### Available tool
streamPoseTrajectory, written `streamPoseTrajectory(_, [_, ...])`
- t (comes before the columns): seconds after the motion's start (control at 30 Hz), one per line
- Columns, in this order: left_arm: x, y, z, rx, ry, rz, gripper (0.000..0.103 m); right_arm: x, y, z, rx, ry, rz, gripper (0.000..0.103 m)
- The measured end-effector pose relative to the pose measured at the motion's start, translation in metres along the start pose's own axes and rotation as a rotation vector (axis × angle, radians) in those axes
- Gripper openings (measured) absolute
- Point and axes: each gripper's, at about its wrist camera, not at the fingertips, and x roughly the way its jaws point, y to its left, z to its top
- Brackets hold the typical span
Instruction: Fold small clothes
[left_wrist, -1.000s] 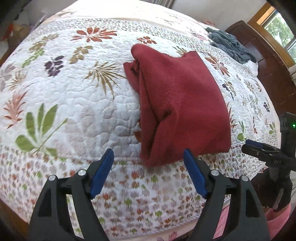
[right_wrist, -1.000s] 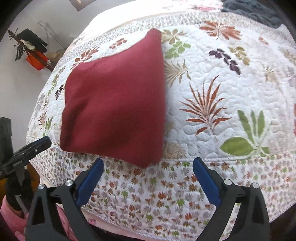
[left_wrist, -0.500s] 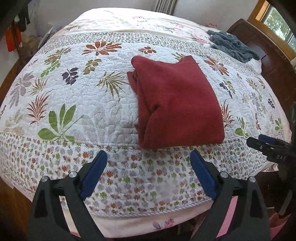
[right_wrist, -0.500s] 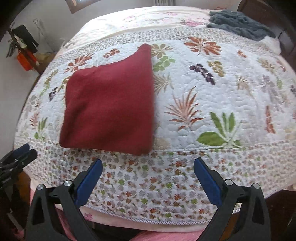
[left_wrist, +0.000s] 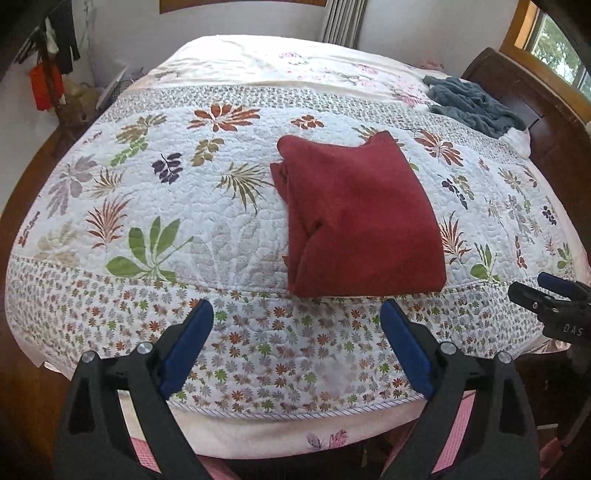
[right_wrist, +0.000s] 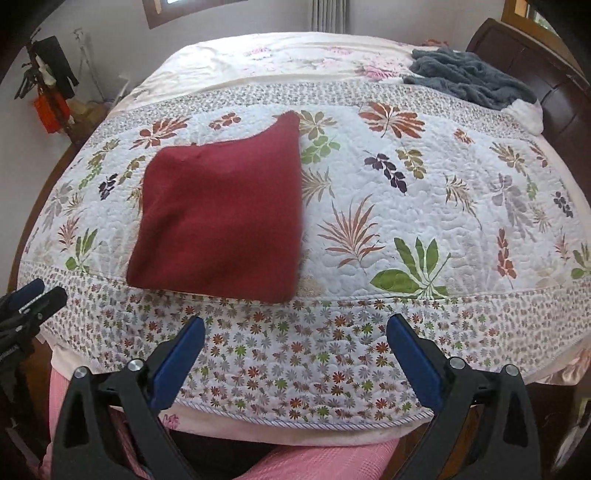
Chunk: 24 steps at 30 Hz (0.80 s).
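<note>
A bed covered by a floral quilt fills both views, with a white wall and a dark wooden headboard at the far right. 1 folded red garment is laid flat on the quilt near its near edge, apart from both grippers. 1 rumpled grey cloth is seen at the far right corner. 2 grippers are counted: the left gripper and the right gripper, each with jaws spread wide and nothing between them, held off the near edge. A window is shown only in the left wrist view; pink fabric below the bed is seen more fully in the right wrist view.
</note>
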Motion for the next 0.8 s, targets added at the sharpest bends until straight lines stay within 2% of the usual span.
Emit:
streamPoseTrajectory(0.43, [-0.02,-0.018,-0.006,0.017,-0.038,0.021,0.091,-0.015,-0.001,-0.005,0.012,-0.02,-0.002,0.099])
streamPoseTrajectory(0.8, [-0.017,-0.025,-0.008,0.037,-0.038,0.044,0.091,-0.011,-0.002,-0.006,0.011,-0.014,-0.017,0.099])
